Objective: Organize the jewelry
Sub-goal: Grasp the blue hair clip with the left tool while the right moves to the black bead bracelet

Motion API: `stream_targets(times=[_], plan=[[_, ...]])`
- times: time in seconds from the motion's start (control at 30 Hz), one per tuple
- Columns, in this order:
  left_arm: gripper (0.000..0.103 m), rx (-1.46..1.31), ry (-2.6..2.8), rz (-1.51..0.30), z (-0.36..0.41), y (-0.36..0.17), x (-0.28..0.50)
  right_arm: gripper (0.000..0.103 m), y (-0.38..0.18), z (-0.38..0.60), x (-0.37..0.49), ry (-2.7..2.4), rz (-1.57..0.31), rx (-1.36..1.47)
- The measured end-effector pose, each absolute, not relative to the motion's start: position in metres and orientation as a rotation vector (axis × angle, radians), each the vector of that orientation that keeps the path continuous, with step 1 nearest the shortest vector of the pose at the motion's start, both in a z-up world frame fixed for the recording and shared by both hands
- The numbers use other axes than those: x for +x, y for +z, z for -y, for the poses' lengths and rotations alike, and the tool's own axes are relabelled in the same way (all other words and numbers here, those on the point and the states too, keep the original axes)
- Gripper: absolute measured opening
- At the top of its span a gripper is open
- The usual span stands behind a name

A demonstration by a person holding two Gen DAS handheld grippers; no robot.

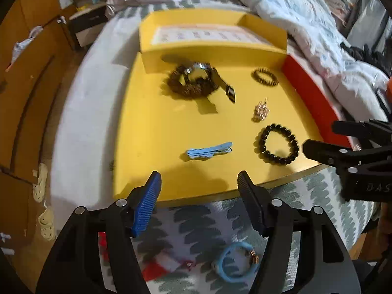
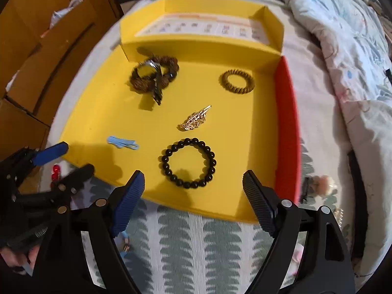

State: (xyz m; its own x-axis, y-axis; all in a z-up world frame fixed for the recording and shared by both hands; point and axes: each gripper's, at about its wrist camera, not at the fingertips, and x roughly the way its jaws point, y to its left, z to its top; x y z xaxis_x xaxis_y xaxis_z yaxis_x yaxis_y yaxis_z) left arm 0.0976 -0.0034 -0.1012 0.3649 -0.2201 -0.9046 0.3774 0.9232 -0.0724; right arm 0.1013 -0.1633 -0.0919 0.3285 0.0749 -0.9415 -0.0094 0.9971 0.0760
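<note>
On the bed, the yellow tray (image 2: pixel 103 112) holds the black bead bracelet (image 2: pixel 188 163) at its near right. The right gripper (image 2: pixel 193 191) hangs wide open and empty just before it; the left gripper (image 1: pixel 199 191), also released, grasps nothing near the blue clip (image 1: pixel 208 150).

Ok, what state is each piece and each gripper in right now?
left gripper: open, fingers empty
right gripper: open, fingers empty
black bead bracelet: flat on yellow tray
blue hair clip: flat on tray
gold hair clip: flat on tray
brown coil hair tie: flat on tray
wristwatch: resting on brown bead bracelet
blue ring: off tray, on bedspread
</note>
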Motion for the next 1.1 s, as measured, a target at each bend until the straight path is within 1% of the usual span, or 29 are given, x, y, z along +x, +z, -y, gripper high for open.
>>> stream_targets(times=[0.07,0.2,0.43,0.57,0.67,0.93,1.0,1.1], plan=[[0.065,0.16,-0.387,-1.148,0.008,-0.107,0.102,0.084,-0.105,0.165,0.111,0.034,-1.281,0.054],[0.065,0.155,-0.386,-1.188,0.015,-0.118,0.115,0.084,-0.117,0.163,0.124,0.045,-1.314,0.059],[0.065,0.163,-0.386,-1.248,0.024,-0.139,0.129,0.089,-0.129,0.15,0.137,0.054,-1.362,0.051],[0.07,0.142,-0.407,-1.268,0.023,-0.144,0.133,0.09,-0.135,0.147,0.143,0.032,-1.375,0.043],[0.072,0.144,-0.398,-1.267,0.023,-0.146,0.133,0.09,-0.141,0.148,0.146,0.019,-1.394,0.064],[0.073,0.15,-0.371,-1.233,0.021,-0.147,0.135,0.09,-0.15,0.162,0.143,-0.011,-1.402,0.124],[0.071,0.144,-0.363,-1.221,0.02,-0.147,0.137,0.09,-0.149,0.167,0.142,-0.016,-1.397,0.15],[0.063,0.133,-0.348,-1.207,0.017,-0.146,0.14,0.09,-0.147,0.173,0.142,-0.022,-1.386,0.164]])
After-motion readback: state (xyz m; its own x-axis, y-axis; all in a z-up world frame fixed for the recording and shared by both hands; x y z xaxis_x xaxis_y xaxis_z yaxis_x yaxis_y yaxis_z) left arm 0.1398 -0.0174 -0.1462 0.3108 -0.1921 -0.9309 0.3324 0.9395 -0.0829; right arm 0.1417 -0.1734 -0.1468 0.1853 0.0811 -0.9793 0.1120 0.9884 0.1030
